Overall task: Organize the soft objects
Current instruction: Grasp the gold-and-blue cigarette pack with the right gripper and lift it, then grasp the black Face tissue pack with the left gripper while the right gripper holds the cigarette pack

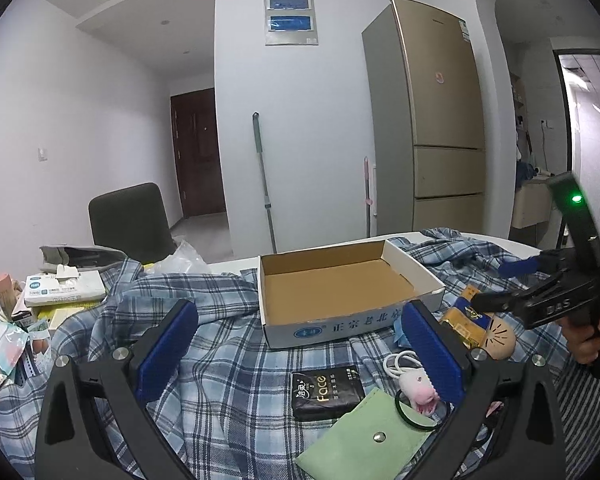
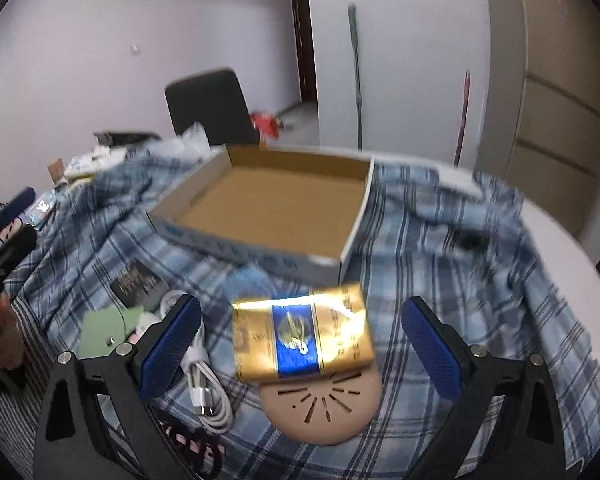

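The right gripper [image 2: 300, 344] hangs level, jaws wide apart, a gold packet [image 2: 302, 338] between them; the cardboard box [image 2: 260, 204] sits just beyond. The left gripper [image 1: 298, 350] gapes too, over a black tissue pack [image 1: 325, 392].

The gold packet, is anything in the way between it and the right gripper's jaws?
Nothing visible. The gold packet lies in the open between the right gripper's wide-open jaws, on top of a tan round disc. The white cable lies off to the left side, not in between.
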A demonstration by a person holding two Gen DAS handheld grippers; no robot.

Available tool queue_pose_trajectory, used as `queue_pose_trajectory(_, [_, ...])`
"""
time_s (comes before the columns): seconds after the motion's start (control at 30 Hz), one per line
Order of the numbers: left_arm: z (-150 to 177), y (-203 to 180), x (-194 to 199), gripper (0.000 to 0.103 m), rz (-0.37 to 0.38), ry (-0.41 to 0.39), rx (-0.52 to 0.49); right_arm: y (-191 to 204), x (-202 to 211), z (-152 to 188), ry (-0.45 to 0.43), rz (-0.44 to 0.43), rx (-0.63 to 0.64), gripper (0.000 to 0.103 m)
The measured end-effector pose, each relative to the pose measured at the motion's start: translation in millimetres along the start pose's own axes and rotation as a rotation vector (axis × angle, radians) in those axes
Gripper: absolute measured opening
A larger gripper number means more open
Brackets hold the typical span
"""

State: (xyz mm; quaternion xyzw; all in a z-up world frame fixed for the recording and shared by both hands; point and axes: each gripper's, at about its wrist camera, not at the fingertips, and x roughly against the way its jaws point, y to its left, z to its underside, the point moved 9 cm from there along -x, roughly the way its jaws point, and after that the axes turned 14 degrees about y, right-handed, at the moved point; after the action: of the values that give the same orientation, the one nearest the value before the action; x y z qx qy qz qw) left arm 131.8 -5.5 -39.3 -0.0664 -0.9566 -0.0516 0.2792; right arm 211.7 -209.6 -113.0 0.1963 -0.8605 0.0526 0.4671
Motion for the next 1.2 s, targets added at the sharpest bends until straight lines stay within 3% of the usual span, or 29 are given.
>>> queue_pose_trajectory(0.17, [1,-4,-2,0.103,-0.004,0.003,-0.018,-2,-15,5,0.066,-0.015,-0.002,0.099])
queue_pose_trajectory(0.33, [2,-1,-4,0.103,-0.001,0.016,-0.003,6,-37,17,0.164,0.033,0.050,0.099])
queue_pose_trajectory(0.5, [3,2,-6,0.103,0.005,0.031,0.008,6,-42,21,0.177,0.042,0.049,0.098])
queue_pose_trajectory(0.6, [4,2,-8,0.103,0.005,0.038,0.010,1,-42,22,0.180,0.030,0.029,0.087])
queue_pose_trajectory(0.7, [4,2,-8,0.103,0.004,0.039,0.011,0,-34,20,0.146,0.026,0.018,0.086])
queue_pose_trajectory(1.0, [3,0,-3,0.103,-0.024,0.022,0.004,4,13,8,-0.078,0.117,0.052,0.086])
queue_pose_trajectory(1.1, [5,1,-13,0.102,-0.036,0.089,0.011,6,28,4,-0.140,0.144,0.057,0.086])
queue_pose_trajectory(1.2, [16,5,-38,0.092,-0.018,0.257,0.056,9,43,0,-0.186,0.137,0.043,0.086])
